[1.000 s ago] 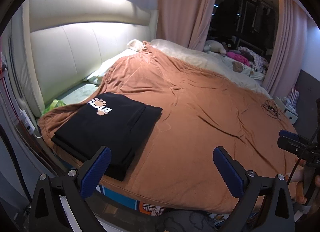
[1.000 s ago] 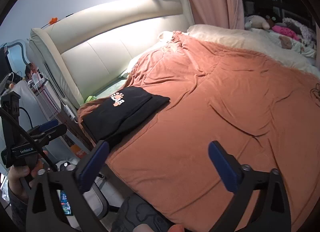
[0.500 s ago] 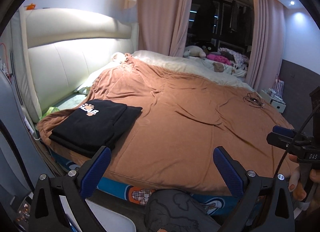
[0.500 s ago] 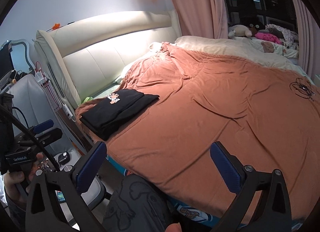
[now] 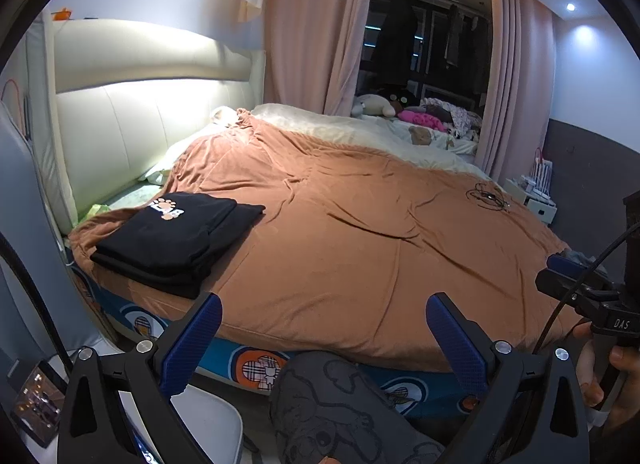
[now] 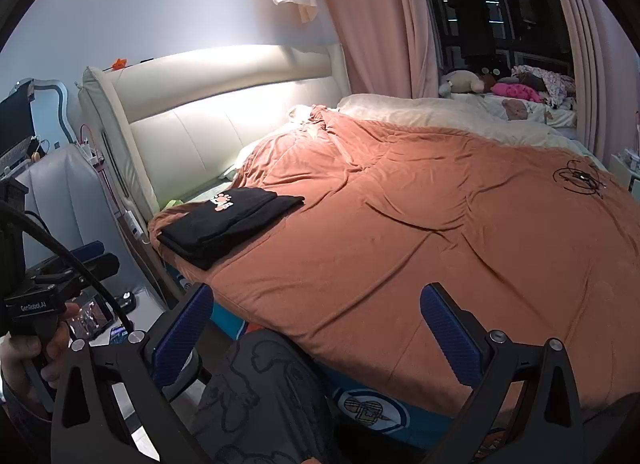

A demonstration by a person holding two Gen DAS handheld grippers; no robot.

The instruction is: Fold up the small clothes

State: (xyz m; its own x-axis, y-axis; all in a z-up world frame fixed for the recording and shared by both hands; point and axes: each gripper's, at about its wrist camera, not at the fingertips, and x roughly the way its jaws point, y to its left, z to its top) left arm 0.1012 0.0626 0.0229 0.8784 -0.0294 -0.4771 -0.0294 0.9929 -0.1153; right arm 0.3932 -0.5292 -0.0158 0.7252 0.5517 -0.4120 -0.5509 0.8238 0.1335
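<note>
A black folded garment point(image 5: 172, 236) with a paw-print logo lies flat on the brown bedspread point(image 5: 360, 232) near the bed's left corner, also visible from the right wrist as the black folded garment point(image 6: 232, 224). My left gripper point(image 5: 322, 338) stands open, well back from the bed edge, holding nothing. Equally wide open and empty is my right gripper point(image 6: 316, 330), off the foot of the bed. Each gripper shows in the other's view, held by a hand: the right one point(image 5: 588, 292) and the left one point(image 6: 60, 276).
A padded cream headboard point(image 5: 140, 104) runs along the left. A tangled black cable point(image 5: 486, 196) lies on the bedspread at far right. Stuffed toys and pink cloth point(image 5: 416, 116) sit by the window and curtains. A knee in grey printed trousers point(image 5: 332, 404) is below the grippers. A small screen point(image 6: 90, 318) glows low left.
Both grippers have drawn back and away from the bed, so the folded garment looks smaller and farther. Both have stayed open.
</note>
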